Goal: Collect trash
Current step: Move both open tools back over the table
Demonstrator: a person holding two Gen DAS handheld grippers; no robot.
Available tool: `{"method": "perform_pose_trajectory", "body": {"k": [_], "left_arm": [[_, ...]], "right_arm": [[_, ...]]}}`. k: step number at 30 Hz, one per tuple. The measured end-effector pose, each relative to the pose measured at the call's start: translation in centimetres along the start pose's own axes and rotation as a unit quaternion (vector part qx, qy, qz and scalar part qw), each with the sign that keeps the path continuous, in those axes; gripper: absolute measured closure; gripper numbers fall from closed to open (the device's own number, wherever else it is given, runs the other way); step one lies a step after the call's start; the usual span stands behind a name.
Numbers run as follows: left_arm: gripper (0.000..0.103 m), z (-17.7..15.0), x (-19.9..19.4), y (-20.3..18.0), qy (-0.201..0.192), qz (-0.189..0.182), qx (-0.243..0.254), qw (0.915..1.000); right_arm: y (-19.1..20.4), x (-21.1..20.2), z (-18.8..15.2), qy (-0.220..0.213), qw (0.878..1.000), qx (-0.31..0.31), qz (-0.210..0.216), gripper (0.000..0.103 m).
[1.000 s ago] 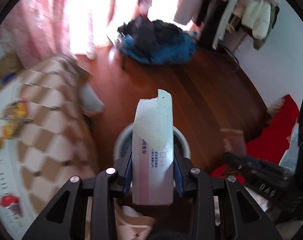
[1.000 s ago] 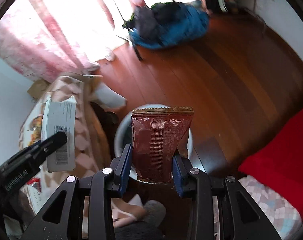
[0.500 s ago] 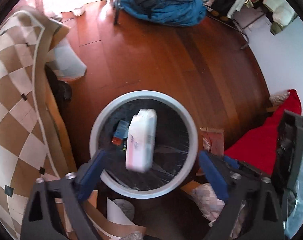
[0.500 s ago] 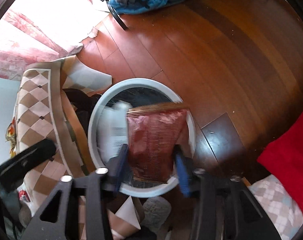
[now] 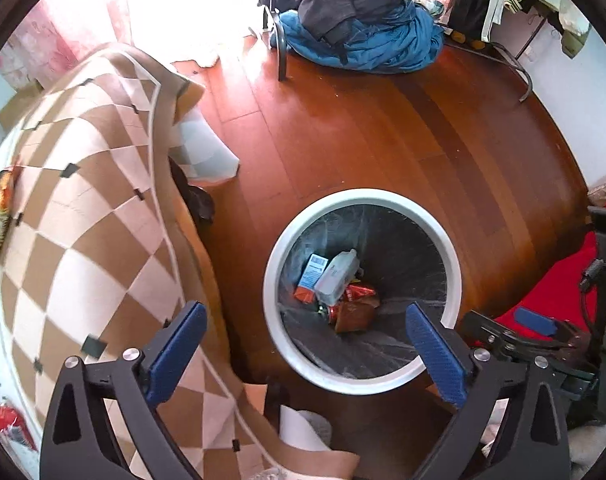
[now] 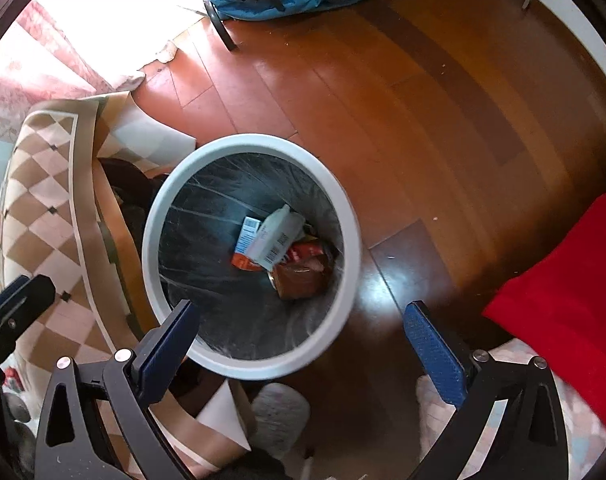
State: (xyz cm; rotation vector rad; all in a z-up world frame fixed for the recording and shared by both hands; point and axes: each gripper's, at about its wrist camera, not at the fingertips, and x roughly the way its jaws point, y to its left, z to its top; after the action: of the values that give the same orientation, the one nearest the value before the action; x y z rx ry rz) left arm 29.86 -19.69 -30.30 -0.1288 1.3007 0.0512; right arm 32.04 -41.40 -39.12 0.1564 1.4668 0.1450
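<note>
Since a second ago, both the white carton (image 5: 337,276) and brown wrapper (image 6: 301,278) are lying in the round white bin (image 5: 363,200) ahead of the released left tongs (image 5: 307,344) and right tongs (image 6: 301,336); the drop is finishing, and fetching more trash from the surface (image 5: 63,200) is likely next.

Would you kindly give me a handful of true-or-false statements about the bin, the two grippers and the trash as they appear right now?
1. The left gripper is open and empty. True.
2. The right gripper grips a brown wrapper. False: it is open; the brown wrapper lies in the bin.
3. The white carton lies inside the bin. True.
4. The bin lies tipped on its side. False: it stands upright on the wooden floor.
</note>
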Motion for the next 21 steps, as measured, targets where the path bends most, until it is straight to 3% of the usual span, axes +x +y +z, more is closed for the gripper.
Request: {"method": "perform_pose_trajectory", "body": {"k": [11,21], "left_arm": [[0.001,-1.5,-3.6,-0.3,-0.025,0.010,0.007,0.9996],[0.001,-2.6,-10.5,0.0,-0.071,-0.001,0.011,0.9974]], "right_arm": [[1.6,-5.8,-1.9,-0.032,0.999,-0.023,-0.028,0.000],[3.4,-14.8,-4.2,-0.094,0.995,-0.020,-0.035,0.000]]}}
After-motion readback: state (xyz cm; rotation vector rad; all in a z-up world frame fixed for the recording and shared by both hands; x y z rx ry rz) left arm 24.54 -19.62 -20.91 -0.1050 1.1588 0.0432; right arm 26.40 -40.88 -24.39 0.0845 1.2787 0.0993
